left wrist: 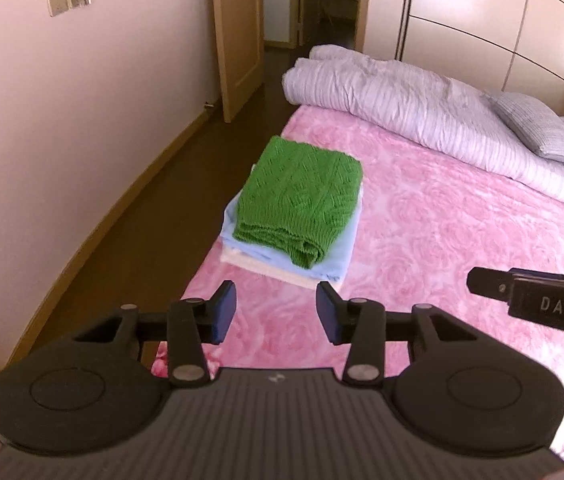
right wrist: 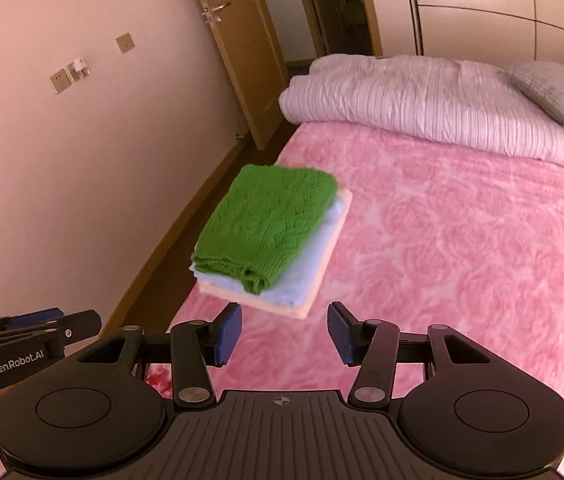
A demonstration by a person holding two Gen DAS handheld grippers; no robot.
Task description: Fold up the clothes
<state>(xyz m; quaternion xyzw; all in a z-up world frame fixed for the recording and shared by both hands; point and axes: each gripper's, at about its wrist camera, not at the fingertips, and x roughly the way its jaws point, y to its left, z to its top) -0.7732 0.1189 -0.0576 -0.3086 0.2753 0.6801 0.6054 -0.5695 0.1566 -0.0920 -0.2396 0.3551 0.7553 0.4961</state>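
A folded green knit sweater (left wrist: 302, 196) lies on top of a folded light blue garment (left wrist: 338, 254) and a folded cream one (left wrist: 282, 274), stacked near the left edge of the pink bed (left wrist: 442, 240). The stack also shows in the right wrist view: the green sweater (right wrist: 266, 220), the blue garment (right wrist: 314, 268), the cream one (right wrist: 302, 312). My left gripper (left wrist: 277, 312) is open and empty, just short of the stack. My right gripper (right wrist: 284, 334) is open and empty, also just short of it. The right gripper shows at the right edge of the left wrist view (left wrist: 538, 304).
A rolled striped quilt (left wrist: 422, 116) and a grey pillow (left wrist: 538, 128) lie along the far side of the bed. A brown floor strip (left wrist: 142, 216) runs between the bed and the wall. An open wooden door (left wrist: 238, 40) stands beyond it.
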